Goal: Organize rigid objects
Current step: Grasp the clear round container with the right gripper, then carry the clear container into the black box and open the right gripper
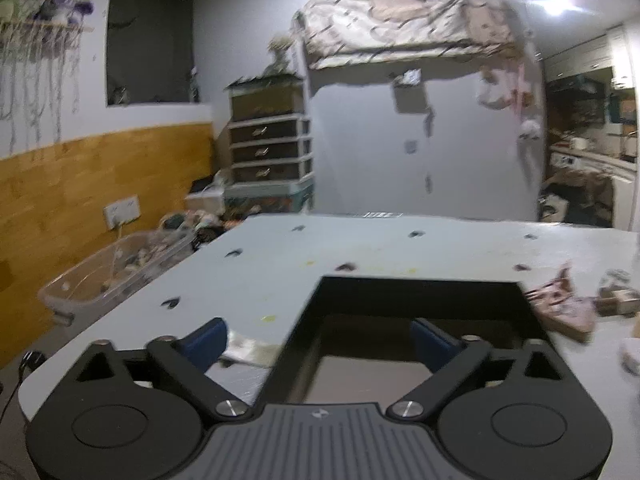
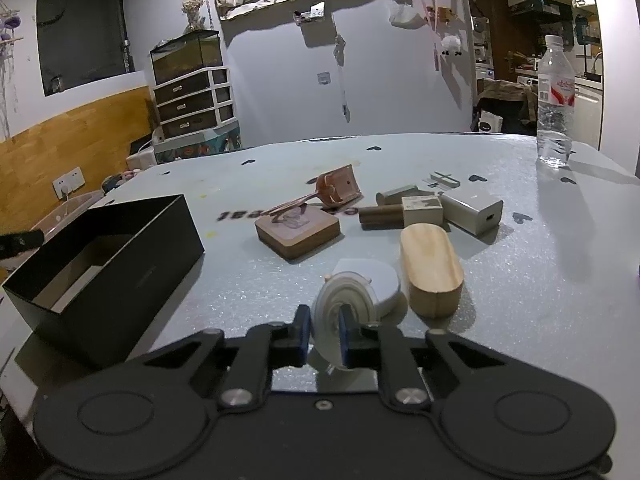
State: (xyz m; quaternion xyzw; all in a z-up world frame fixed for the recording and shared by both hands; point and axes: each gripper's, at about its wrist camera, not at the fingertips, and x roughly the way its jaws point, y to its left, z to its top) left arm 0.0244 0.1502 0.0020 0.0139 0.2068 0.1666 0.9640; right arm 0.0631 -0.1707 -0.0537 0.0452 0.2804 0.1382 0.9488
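Observation:
My right gripper [image 2: 325, 334] is shut on a clear round suction-cup disc [image 2: 344, 312], held just above the table beside a white round disc [image 2: 380, 280]. An oval wooden dish [image 2: 430, 270], a brown square block [image 2: 298, 232], a pink hook piece [image 2: 334, 190], a white charger [image 2: 472, 208], a dark wooden cylinder [image 2: 380, 216] and a small pale cube [image 2: 422, 210] lie beyond. An open black box [image 2: 132, 240] stands at the left. My left gripper [image 1: 316, 340] is open, its fingers astride the near left wall of the black box [image 1: 416, 300].
A water bottle [image 2: 555, 100] stands at the table's far right. A clear plastic bin [image 1: 116, 276] sits off the table's left edge. A drawer unit [image 2: 194, 100] stands by the back wall. A white scrap [image 1: 248, 350] lies near the left gripper.

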